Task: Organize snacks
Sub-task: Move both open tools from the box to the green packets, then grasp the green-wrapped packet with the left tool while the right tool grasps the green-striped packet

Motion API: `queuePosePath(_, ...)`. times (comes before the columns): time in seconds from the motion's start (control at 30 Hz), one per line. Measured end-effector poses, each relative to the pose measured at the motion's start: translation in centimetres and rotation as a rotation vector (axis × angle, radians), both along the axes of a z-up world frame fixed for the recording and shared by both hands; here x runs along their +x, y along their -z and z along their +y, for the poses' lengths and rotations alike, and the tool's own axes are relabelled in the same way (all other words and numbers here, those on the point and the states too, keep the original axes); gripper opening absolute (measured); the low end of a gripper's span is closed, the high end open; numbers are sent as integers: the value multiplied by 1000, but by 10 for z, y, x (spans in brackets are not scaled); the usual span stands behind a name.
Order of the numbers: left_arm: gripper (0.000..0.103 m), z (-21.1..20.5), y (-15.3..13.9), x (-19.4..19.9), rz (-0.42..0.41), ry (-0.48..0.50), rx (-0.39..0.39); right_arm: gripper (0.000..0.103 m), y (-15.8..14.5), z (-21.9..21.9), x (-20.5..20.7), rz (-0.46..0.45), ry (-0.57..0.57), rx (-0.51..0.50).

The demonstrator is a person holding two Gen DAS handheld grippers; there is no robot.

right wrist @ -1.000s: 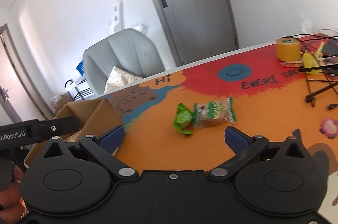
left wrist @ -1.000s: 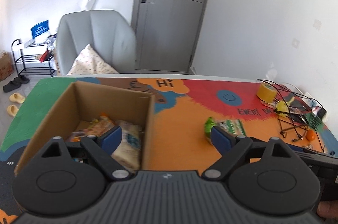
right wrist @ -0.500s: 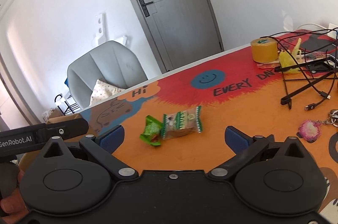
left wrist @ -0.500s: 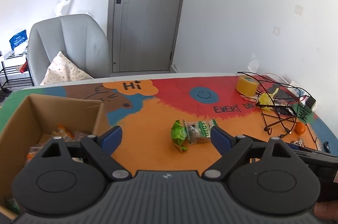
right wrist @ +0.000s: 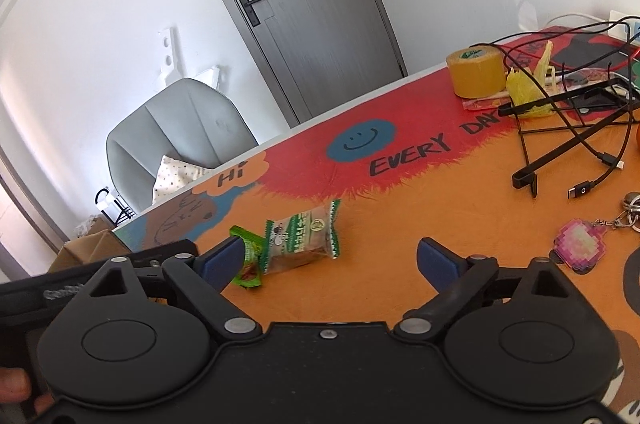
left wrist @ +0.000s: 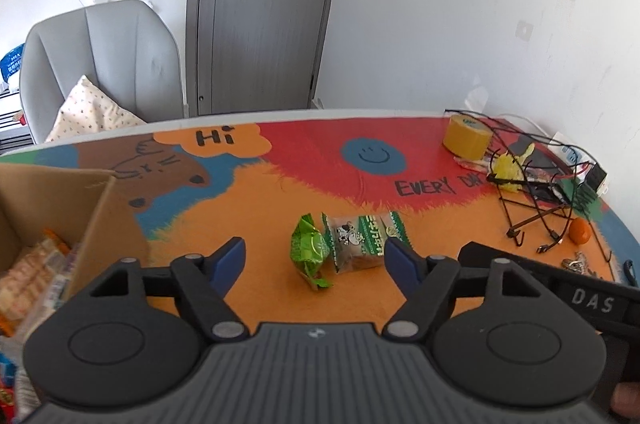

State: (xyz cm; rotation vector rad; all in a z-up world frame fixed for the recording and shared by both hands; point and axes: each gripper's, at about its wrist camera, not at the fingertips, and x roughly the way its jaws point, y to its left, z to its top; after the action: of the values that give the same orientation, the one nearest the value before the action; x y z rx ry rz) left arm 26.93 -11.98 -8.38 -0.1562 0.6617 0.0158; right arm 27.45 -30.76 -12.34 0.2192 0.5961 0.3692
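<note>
Two snacks lie side by side on the orange part of the table mat: a green crumpled packet [left wrist: 309, 251] [right wrist: 249, 256] and a clear-and-green wrapped cake [left wrist: 362, 240] [right wrist: 302, 239]. My left gripper [left wrist: 314, 260] hovers just short of them, jaws closing, with the green packet showing in the gap and no pad touching it. My right gripper [right wrist: 330, 258] hangs near the same pair, jaws closing, nothing pressed between them. The cardboard box [left wrist: 64, 200] with several snacks inside stands at the left.
A yellow tape roll [left wrist: 466, 138] [right wrist: 476, 70], a black wire stand with cables [left wrist: 532, 200] [right wrist: 568, 128], an orange fruit [left wrist: 580, 230] and a pink keychain [right wrist: 580, 248] crowd the table's right side. A grey chair [left wrist: 100, 64] stands behind the table.
The left gripper swung right from over the box to the two snacks and narrowed its jaws. The right gripper moved closer to the snacks and narrowed slightly.
</note>
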Motion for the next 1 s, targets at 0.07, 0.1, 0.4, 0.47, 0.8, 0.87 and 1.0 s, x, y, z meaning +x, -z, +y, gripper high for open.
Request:
queuePosePath(0.07,67,-2,6,6,7,4,-3,90,2,-1,3,4,1,-6)
queuePosePath(0.1,65,-2,9,9,11,3,-2,90,3,-1,5,7,1,-7)
queuePosePath(0.4,54,-2,34,33,39,-25,2,82,13,2,26,40,-14,-13)
queuePosePath(0.47,52,1,40,39,46,-41,-14,82,15,5,30,44,-20,-15)
queuePosePath(0.8,28,13,61,57,42,-59,-96,81,24,25,50,68,-50,-33)
queuePosePath(0.87,27,16,60,55,39,-79,-98,81,24,30,53,69,-59,-36)
queuePosePath(1.0,26,26,56,48,34,-128,-104,81,26,43,56,64,-76,-62)
